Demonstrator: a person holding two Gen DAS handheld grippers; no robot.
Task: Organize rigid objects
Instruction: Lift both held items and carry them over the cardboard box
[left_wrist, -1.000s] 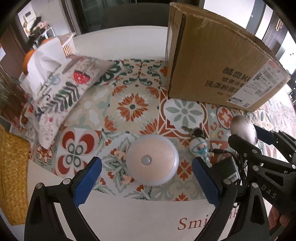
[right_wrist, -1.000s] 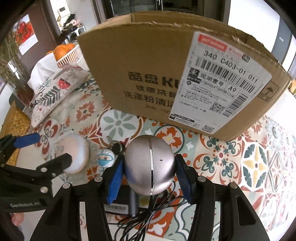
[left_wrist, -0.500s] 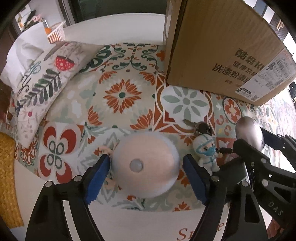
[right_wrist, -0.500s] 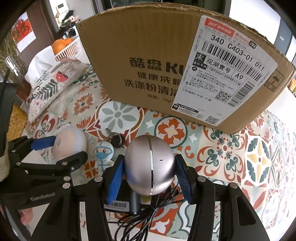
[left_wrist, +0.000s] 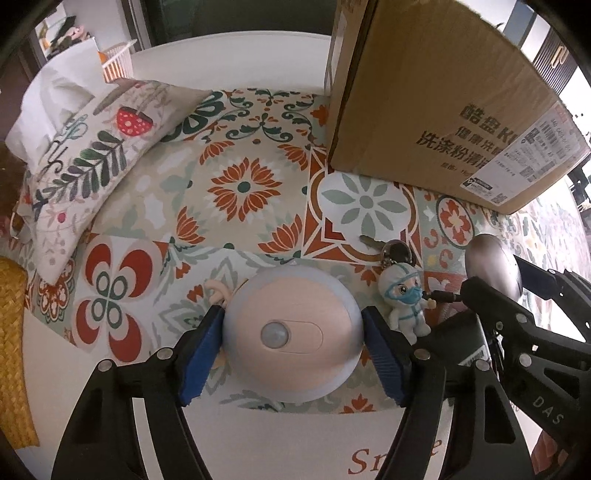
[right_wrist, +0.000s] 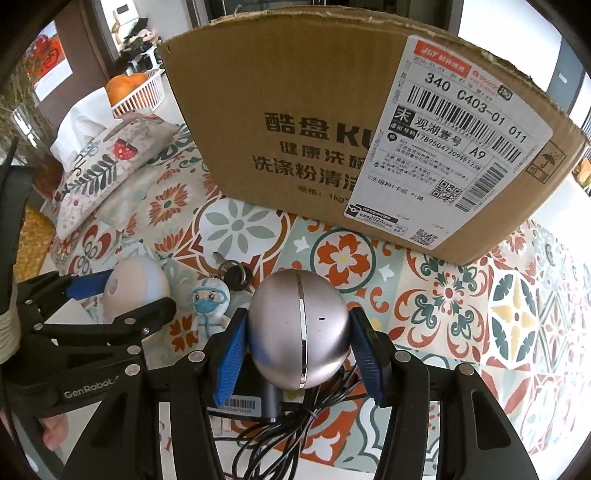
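Note:
My left gripper (left_wrist: 291, 343) is shut on a round pink-and-white sensor light (left_wrist: 291, 334), its blue pads against both sides. It also shows in the right wrist view (right_wrist: 133, 291). My right gripper (right_wrist: 299, 354) is shut on a silver egg-shaped camera (right_wrist: 299, 328) with a black base and a tangle of black cable (right_wrist: 295, 424). The camera also shows in the left wrist view (left_wrist: 493, 264). A small masked doll keychain with keys (left_wrist: 404, 299) lies between the two objects on the patterned cloth.
A large open cardboard box (right_wrist: 369, 140) stands just behind, also in the left wrist view (left_wrist: 436, 103). A floral pillow (left_wrist: 85, 173) lies at the left, with a white basket of oranges (right_wrist: 136, 92) behind it. A yellow woven mat (left_wrist: 11, 350) is at the far left.
My left gripper has moved forward around the sensor light and closed on it. My right gripper stays shut on the silver camera, almost unmoved.

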